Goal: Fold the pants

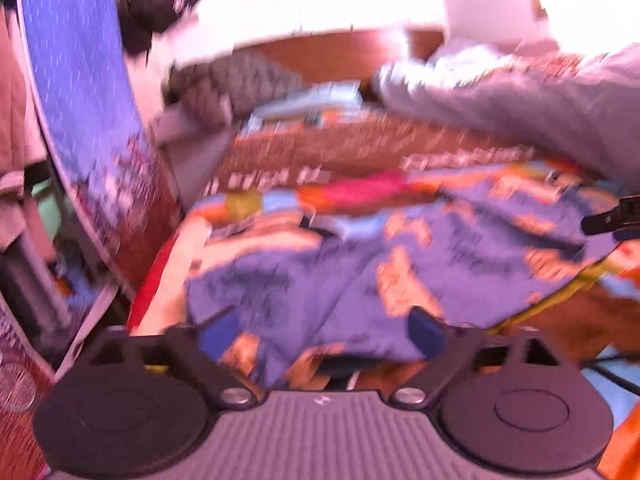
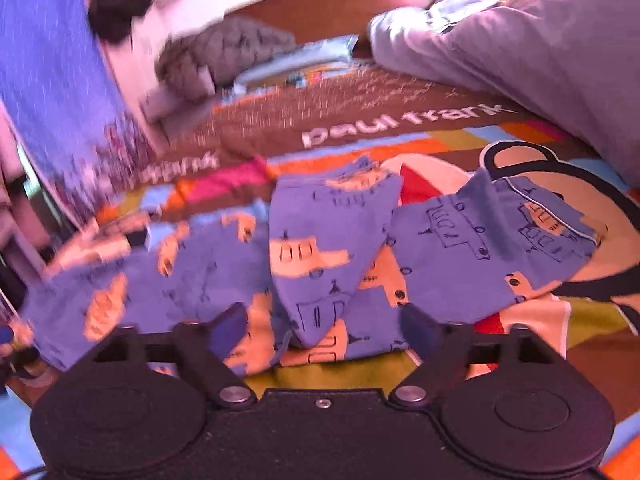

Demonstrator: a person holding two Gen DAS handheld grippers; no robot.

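Blue pants (image 2: 320, 248) printed with orange vehicles lie crumpled on a colourful bedspread (image 2: 360, 100), with a raised fold running down their middle. My right gripper (image 2: 324, 328) hovers at their near edge, fingers wide apart, cloth lying below and between them without being pinched. The left wrist view is blurred. It shows the same pants (image 1: 360, 264) spread in front of my left gripper (image 1: 324, 332), which also stands open over the near hem with its pads off the cloth. A black piece (image 1: 612, 216) juts in at that view's right edge.
A grey duvet (image 2: 540, 48) is heaped at the back right. A grey knitted cushion (image 2: 228, 56) lies at the back by the wooden headboard (image 2: 340, 4). A tall blue panel (image 2: 52, 80) stands along the bed's left side.
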